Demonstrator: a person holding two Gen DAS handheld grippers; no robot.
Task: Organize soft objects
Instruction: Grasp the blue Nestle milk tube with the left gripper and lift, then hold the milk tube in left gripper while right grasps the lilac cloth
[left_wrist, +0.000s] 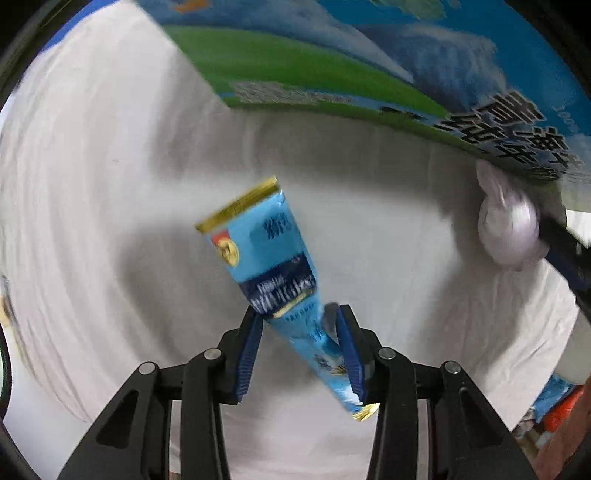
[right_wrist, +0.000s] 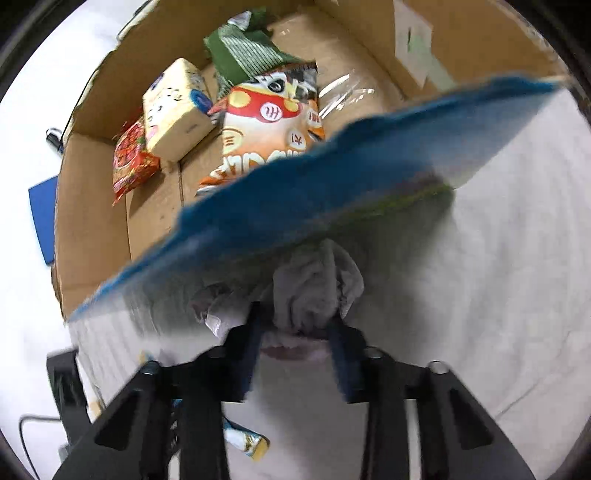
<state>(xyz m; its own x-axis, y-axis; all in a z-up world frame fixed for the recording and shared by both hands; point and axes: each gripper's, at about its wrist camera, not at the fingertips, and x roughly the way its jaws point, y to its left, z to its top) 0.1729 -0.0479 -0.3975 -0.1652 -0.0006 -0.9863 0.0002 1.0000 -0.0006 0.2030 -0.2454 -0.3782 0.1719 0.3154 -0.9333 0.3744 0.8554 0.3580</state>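
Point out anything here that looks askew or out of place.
The blue packet sits skewed in the left claw, crossing its jaws diagonally. The right claw pinches bunched pale cloth under the blue flap. Snack bags lie jumbled in the cardboard box.

Lt-blue, gold-edged wrapper (left_wrist: 273, 258); pale-grey cloth (right_wrist: 317, 291)

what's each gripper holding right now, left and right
Left gripper: shut on the blue snack packet.
Right gripper: shut on the white cloth bundle.
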